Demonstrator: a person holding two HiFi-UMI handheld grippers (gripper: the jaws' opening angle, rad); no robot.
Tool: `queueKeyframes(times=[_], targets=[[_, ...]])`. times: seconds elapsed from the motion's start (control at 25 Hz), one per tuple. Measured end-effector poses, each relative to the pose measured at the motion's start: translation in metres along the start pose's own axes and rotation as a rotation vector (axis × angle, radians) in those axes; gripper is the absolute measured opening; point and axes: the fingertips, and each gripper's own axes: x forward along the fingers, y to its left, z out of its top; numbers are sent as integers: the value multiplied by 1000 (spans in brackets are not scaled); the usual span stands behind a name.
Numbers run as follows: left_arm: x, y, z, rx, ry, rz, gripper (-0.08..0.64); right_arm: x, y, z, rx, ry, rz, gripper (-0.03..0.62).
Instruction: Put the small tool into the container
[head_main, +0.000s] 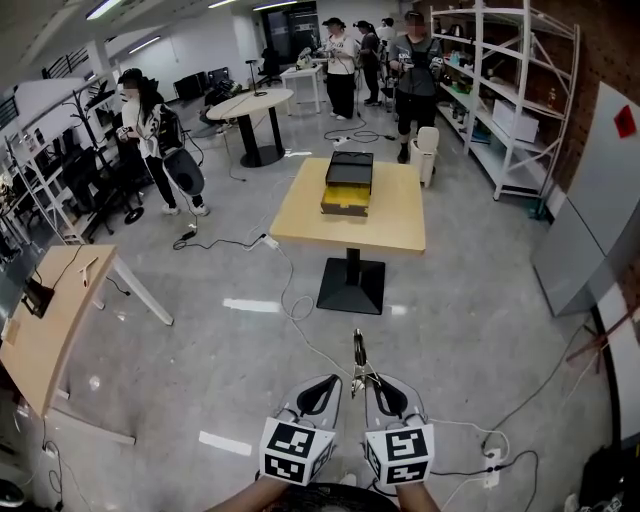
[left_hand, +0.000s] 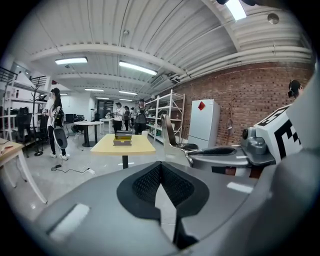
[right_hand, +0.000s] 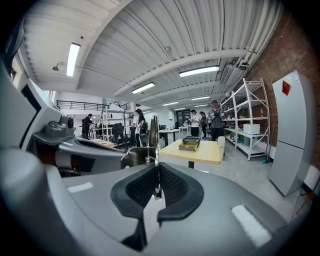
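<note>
The small tool (head_main: 358, 352) is a slim metal piece with a spring at its base, sticking forward out of my right gripper (head_main: 372, 388), which is shut on it. In the right gripper view the tool (right_hand: 154, 131) stands upright between the black pads. My left gripper (head_main: 322, 392) is right beside it, shut with nothing in it; its pads (left_hand: 145, 182) meet at the tips. The container (head_main: 348, 183), a dark open box with yellow sides, sits on the far half of a yellow square table (head_main: 395, 228), well ahead of both grippers. It shows small in both gripper views (left_hand: 122, 138) (right_hand: 190, 144).
Cables (head_main: 290, 300) run over the grey floor between me and the table. A wooden table (head_main: 45, 320) stands at left, metal shelving (head_main: 505, 100) and a white cabinet (head_main: 590, 200) at right. Several people (head_main: 145, 130) and a round table (head_main: 250, 105) are farther back.
</note>
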Motion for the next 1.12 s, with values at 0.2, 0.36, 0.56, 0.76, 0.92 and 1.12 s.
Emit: queueKeyframes(times=[0.2,0.36,0.56,0.76,0.92,1.12], targets=[[54,34,26,-3,1,-28,2,57,-28,21,-2,14,-15,9],[104,102,24,-15,-4,-51,2,139,-28,23,-17,23,-21,9],[153,224,38,-24,-15,-80,2,267,-3,43,-32,39,-41,9],[183,359,114,-25,-16,-105,2,392,30,126,-14,59,-57,9],[210,450,161,-29,-24,-117,2,482,50,176,-5,69,-58,9],[231,551,158,-41,-39,-128,2,576,84,181,-8,72,-72,9]])
